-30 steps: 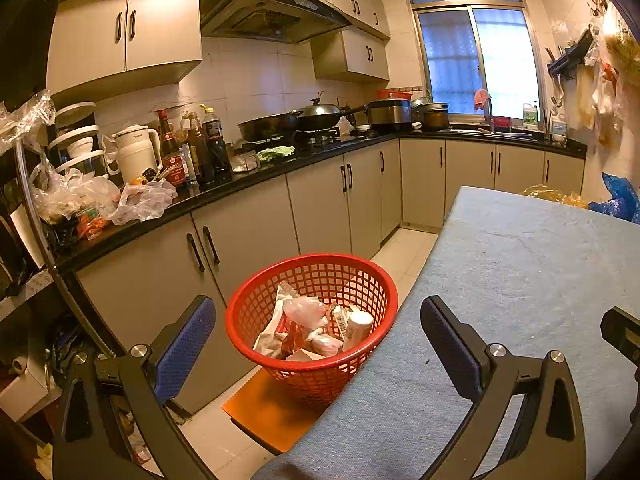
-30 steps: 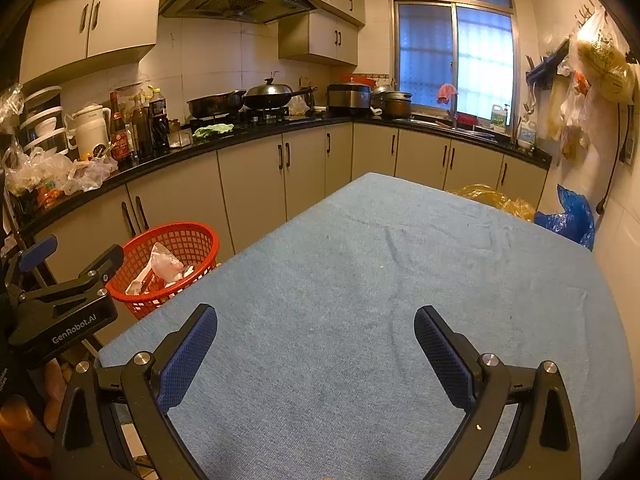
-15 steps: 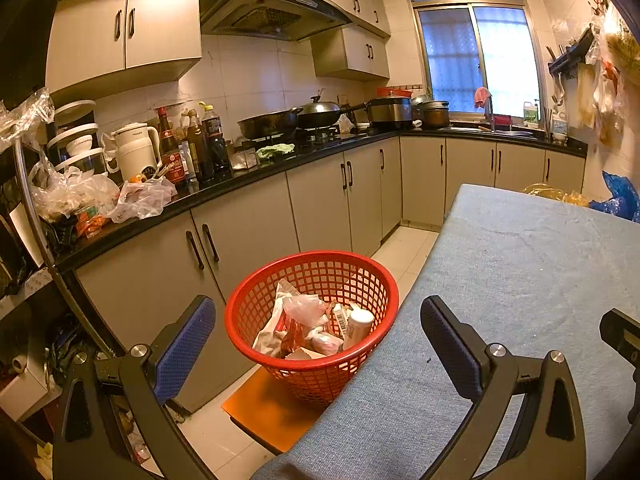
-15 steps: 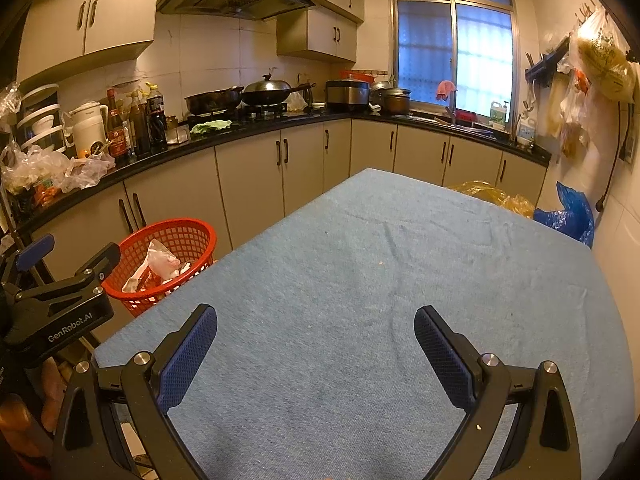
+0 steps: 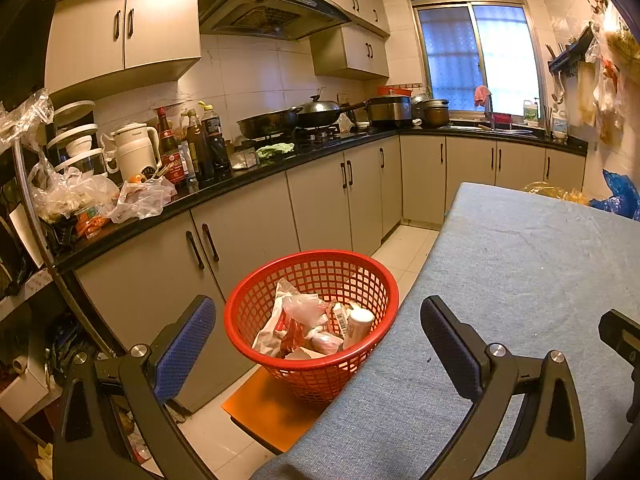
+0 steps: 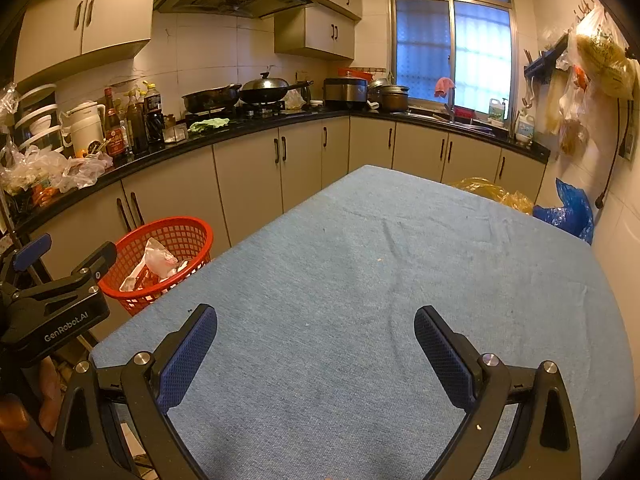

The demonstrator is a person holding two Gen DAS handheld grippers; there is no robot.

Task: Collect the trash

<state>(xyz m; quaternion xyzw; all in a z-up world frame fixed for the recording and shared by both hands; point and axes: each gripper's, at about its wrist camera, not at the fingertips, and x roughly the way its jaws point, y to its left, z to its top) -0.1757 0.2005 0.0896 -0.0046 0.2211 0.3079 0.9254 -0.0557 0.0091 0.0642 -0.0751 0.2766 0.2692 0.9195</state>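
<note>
Landmark: table (image 6: 360,280)
Basket (image 5: 312,280): left of the table, on the floor stand
Trash (image 5: 316,328): in the basket
Counter (image 6: 240,132): behind the basket and table

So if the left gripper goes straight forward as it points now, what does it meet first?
Probably the red basket: it sits centred between the open left gripper, beside the table edge. Depth is unclear, so it might pass just above the rim.

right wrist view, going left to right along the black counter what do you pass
Plastic bags → white kettle → sauce bottles → green cloth → frying pan → lidded wok → rice cooker → stacked pots → sink tap
</note>
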